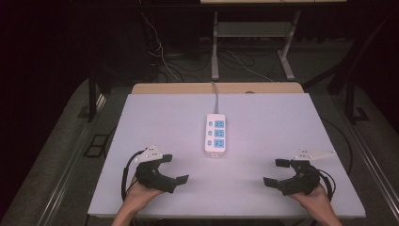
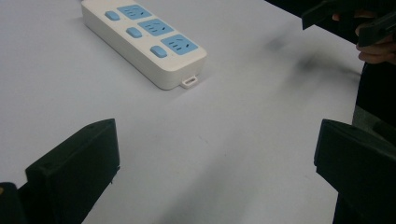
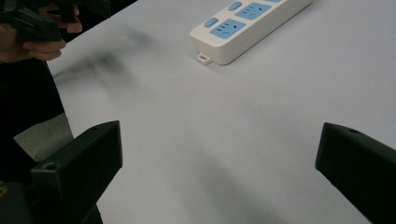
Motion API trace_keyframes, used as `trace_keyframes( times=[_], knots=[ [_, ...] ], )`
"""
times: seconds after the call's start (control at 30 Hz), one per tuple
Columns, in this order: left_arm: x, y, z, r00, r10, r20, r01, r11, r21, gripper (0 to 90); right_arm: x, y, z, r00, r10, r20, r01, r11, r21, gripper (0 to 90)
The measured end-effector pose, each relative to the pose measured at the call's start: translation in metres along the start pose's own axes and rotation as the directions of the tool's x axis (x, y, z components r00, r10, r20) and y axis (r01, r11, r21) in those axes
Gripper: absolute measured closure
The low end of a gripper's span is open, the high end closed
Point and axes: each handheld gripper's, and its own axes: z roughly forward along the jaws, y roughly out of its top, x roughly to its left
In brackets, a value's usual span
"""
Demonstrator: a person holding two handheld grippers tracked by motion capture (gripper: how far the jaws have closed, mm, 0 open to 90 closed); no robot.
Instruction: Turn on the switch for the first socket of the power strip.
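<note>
Both tools are sitting low in the frame, the left gripper (image 1: pixel 171 167) and the right gripper (image 1: pixel 274 172) each spread wide, pinching nothing. Between them, at centre frame, the power strip (image 1: pixel 216 134) is lying flat on the white table (image 1: pixel 155 122): white body, three blue sockets, blue switches, grey cord (image 1: pixel 216 96) running off the top. The risk, I'd judge, is a smooth casing skidding under a one-sided push, or that cord tugging it askew.

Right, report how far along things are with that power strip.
Nothing looks done yet: the white plastic power strip with blue sockets lies untouched mid-table, nothing plugged in. In hand: nothing; the left tongs and right tongs are both open, near the front edge of the white table. Any handling is still ahead.
</note>
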Motion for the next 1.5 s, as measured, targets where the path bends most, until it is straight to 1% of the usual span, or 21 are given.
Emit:
trace_keyframes(
  times=[0.17,0.43,0.67,1.0,1.37,1.5],
  knots=[
    [0.004,0.006,0.002,0.9999,-0.014,0.003,0.014,0.9999,0.003,0.0,0.0,0.0,0.0,1.0,-0.003,-0.001,0.003,1.0,0.003,0.2],
    [0.008,0.017,0.009,0.9999,-0.012,0.003,0.012,0.9998,0.019,0.0,0.0,-0.001,0.0,1.0,-0.002,0.001,0.002,1.0,0.001,0.2],
    [0.01,0.031,0.013,0.9999,0.006,0.011,-0.006,0.9992,0.04,0.0,-0.001,-0.001,0.0,1.0,0.0,-0.001,0.0,1.0,0.001,0.2],
    [0.013,0.049,0.017,0.9996,0.025,0.009,-0.026,0.998,0.059,0.0,0.0,-0.001,-0.001,1.0,-0.001,-0.002,0.001,1.0,0.002,0.2],
    [0.019,0.063,0.02,0.9995,0.033,0.003,-0.033,0.997,0.07,0.0,0.0,-0.001,-0.001,1.0,-0.001,-0.003,0.001,1.0,0.001,0.2],
    [0.021,0.069,0.021,0.9992,0.039,0.001,-0.039,0.9959,0.082,0.0,0.0,-0.001,-0.001,1.0,-0.002,-0.003,0.002,1.0,0.002,0.2]
  ],
)
